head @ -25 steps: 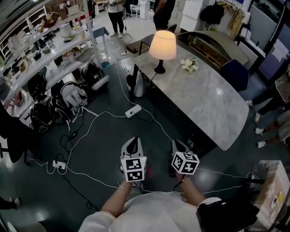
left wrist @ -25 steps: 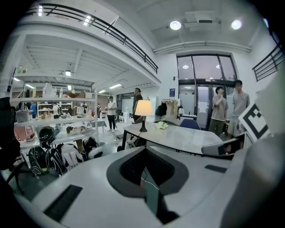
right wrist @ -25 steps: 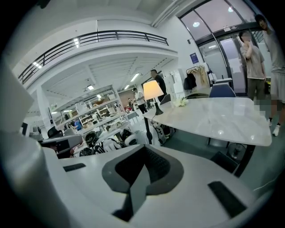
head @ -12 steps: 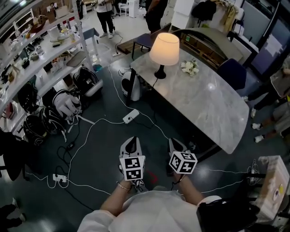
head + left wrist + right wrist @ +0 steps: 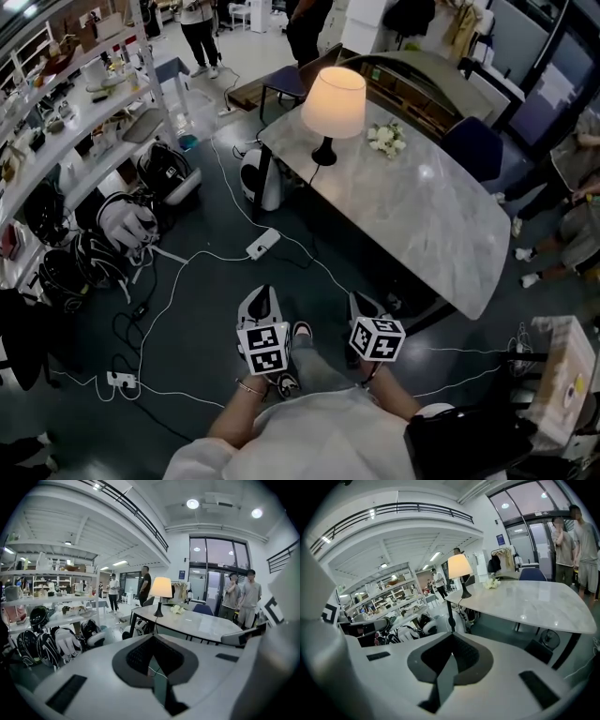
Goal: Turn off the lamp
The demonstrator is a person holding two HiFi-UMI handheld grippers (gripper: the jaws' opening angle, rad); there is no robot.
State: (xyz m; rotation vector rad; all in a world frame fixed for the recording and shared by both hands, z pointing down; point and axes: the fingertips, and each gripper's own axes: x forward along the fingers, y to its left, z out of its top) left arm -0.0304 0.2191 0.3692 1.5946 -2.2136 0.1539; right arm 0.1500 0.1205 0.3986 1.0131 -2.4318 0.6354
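The lamp (image 5: 334,101) stands lit at the far left end of the marble table (image 5: 427,211), with a cream shade on a dark stem and base. It also shows far ahead in the left gripper view (image 5: 161,587) and the right gripper view (image 5: 459,567). My left gripper (image 5: 261,300) and right gripper (image 5: 362,306) hang side by side low before my body, over the dark floor and well short of the table. Both are shut with nothing between their jaws (image 5: 151,637) (image 5: 452,638).
A white flower bunch (image 5: 386,138) lies beside the lamp. A white power strip (image 5: 262,245) and several cables cross the floor ahead. Shelves (image 5: 84,103) and helmets (image 5: 122,220) line the left side. People stand beyond the table and at the right edge. A dark chair (image 5: 473,145) sits behind the table.
I have walked toward the table: the floor, cables and power strip slid nearer. Both grippers stayed shut and level before me, and a shoe now shows between them.
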